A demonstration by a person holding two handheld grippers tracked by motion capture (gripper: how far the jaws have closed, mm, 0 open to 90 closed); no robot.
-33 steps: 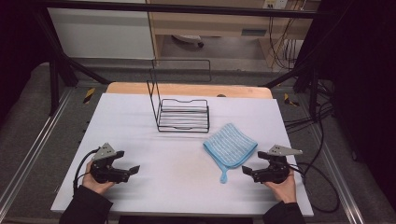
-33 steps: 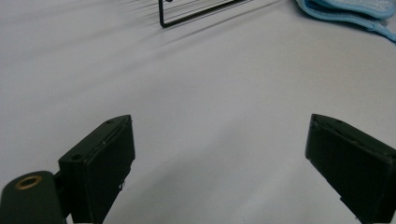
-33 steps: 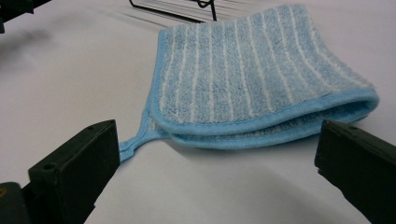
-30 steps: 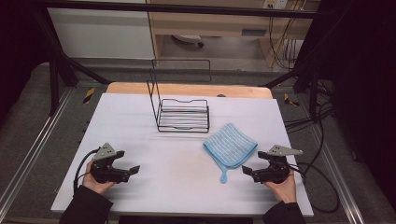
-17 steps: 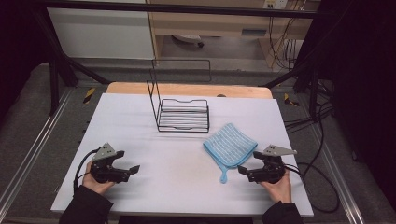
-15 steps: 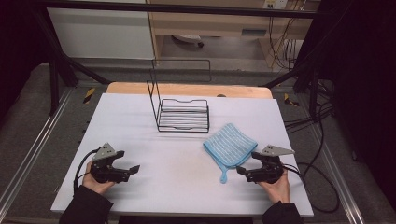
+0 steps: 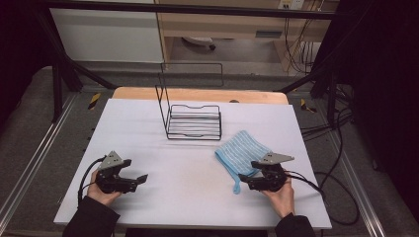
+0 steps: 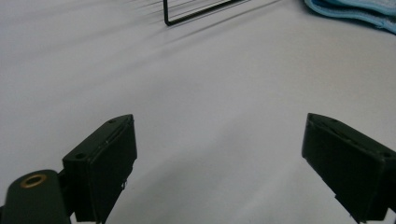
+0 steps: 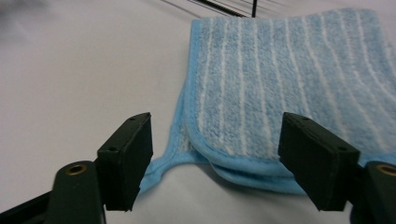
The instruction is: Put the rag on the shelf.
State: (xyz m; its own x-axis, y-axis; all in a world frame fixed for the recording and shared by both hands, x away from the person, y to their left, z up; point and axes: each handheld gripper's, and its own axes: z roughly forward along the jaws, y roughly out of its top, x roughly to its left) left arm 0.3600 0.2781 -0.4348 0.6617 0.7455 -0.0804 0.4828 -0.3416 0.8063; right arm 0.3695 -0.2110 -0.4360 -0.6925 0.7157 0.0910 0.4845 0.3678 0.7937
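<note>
Blue terry with thin white stripes, the folded cloth [image 7: 243, 150] lies on the white table [image 7: 192, 207] right of centre in the high view, its hanging loop trailing toward the lower edge. The right gripper [image 7: 243, 179] sits at the cloth's near corner; its jaws have just been closing and now stand partly apart. In the right gripper view that rounded corner and the loop lie between the jaws, neither pad pressing the fabric. The left gripper [image 7: 141, 179] rests at the lower left of the high view, well apart from the cloth, jaws wide over bare table. A black wire rack [image 7: 193, 121] stands above centre, just beside the cloth's far edge.
</note>
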